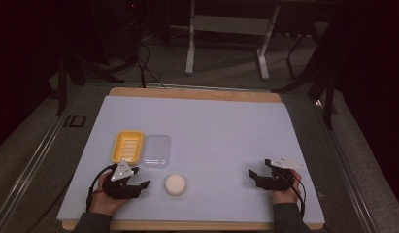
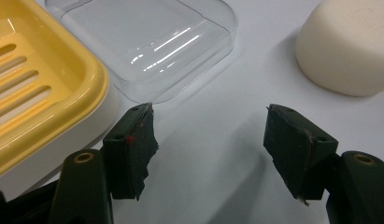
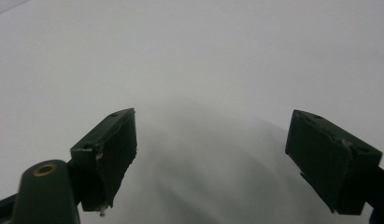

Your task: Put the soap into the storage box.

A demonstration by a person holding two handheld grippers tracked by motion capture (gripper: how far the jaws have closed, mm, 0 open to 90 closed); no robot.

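A yellow slotted soap dish (image 1: 127,147) lies on the white table cover, and a clear plastic lid (image 1: 156,151) sits right beside it. A round cream soap bar (image 1: 175,184) rests nearer the front edge. My left gripper (image 1: 142,177) sits just left of the soap, its jaws apart with only bare cover between them. In the left gripper view the gripper (image 2: 210,116) points past the dish (image 2: 35,88) and lid (image 2: 152,42), with the soap (image 2: 348,46) at upper right. My right gripper (image 1: 253,177) rests at the front right, open and holding nothing (image 3: 213,116).
The white cover (image 1: 211,121) lies on a wooden tabletop (image 1: 192,93) whose edge shows at the back. Metal stand legs (image 1: 190,53) and cables stand on the dark floor beyond the table. A hand holds each gripper near the front edge.
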